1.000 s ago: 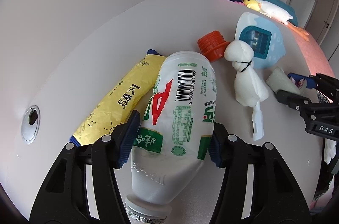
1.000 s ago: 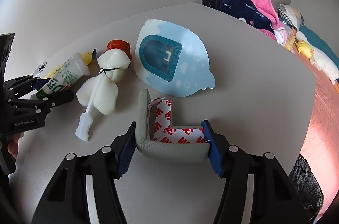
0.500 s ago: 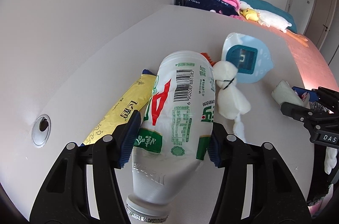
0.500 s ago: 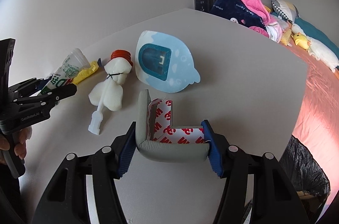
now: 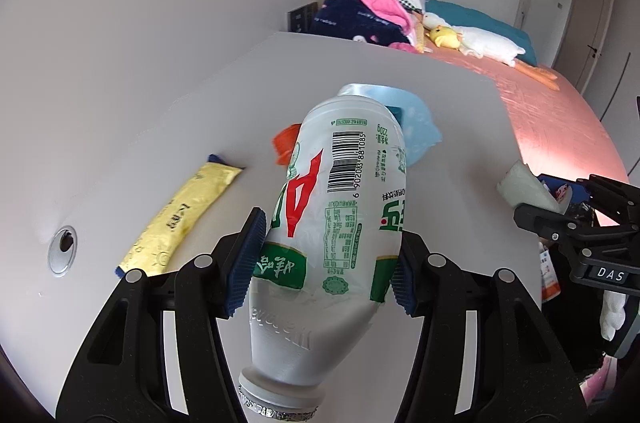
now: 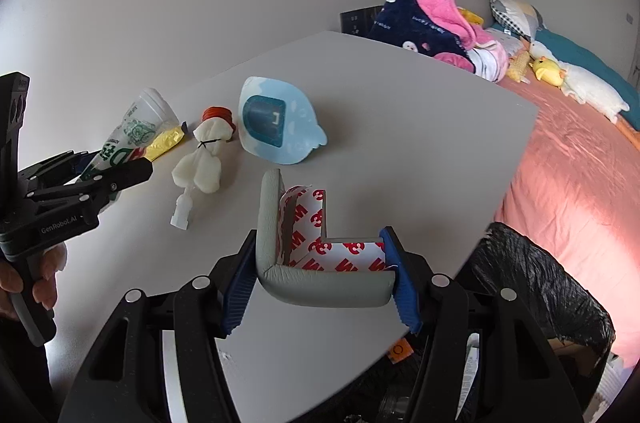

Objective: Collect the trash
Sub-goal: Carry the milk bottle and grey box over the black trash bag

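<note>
Right gripper (image 6: pixel 320 277) grips the foam corner (image 6: pixel 304 263) just left of the bin (image 6: pixel 560 295) (nearer); left gripper (image 5: pixel 324 263) clamps the bottle (image 5: pixel 340 223).

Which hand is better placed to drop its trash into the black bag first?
Right. The right gripper, clamped on the grey L-shaped foam corner guard, hangs beside the black trash bag; the left gripper holds its white plastic bottle farther away.

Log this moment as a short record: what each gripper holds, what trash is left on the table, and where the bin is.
left gripper: shut on white drink bottle, lifted off the table
right gripper: shut on grey corner guard
left on table: yellow wrapper, orange cap, white foam bundle, blue blister pack
bin: black bag beside the table's near right edge, seen from the right wrist
</note>
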`<action>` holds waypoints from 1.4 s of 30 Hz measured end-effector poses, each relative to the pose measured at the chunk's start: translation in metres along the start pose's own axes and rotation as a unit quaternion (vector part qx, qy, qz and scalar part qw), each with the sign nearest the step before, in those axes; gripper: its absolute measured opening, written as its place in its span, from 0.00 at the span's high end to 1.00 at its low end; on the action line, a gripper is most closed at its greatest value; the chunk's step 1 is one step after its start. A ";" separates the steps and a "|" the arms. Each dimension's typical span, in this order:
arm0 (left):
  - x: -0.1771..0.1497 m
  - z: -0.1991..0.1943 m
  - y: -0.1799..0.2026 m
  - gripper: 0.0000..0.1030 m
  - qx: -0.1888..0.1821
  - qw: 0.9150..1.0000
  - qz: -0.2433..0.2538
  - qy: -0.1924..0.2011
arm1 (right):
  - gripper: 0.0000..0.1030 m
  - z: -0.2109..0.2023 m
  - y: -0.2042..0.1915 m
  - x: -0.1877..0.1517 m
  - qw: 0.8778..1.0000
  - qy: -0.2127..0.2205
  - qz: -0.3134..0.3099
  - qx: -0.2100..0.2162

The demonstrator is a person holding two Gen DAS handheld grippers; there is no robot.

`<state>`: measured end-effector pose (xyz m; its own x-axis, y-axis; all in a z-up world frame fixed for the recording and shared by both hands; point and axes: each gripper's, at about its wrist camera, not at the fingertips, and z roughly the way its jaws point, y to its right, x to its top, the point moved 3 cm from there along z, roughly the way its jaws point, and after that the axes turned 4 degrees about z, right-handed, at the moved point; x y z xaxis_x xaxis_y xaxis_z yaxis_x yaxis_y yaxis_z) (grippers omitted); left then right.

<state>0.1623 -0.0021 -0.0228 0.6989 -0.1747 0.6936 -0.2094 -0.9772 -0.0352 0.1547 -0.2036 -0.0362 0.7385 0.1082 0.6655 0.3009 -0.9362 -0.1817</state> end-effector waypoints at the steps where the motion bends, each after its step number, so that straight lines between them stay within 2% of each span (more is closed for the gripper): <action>1: 0.001 0.000 0.005 0.46 -0.002 1.000 0.003 0.001 | 0.41 -0.004 0.003 -0.001 1.000 0.002 0.002 -0.002; 22: 0.008 -0.020 0.094 0.46 -0.065 0.997 0.033 0.015 | 0.41 -0.077 0.046 -0.028 0.998 0.043 0.040 -0.023; 42: 0.016 -0.031 0.186 0.46 -0.124 0.989 0.079 0.016 | 0.41 -0.143 0.100 -0.053 0.991 0.080 0.083 -0.066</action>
<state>0.1134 -0.1831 0.0042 0.6220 -0.3156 0.7166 -0.4791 -0.8772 0.0296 0.0599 -0.3511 0.0140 0.6626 -0.0951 0.7429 0.0948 -0.9733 -0.2091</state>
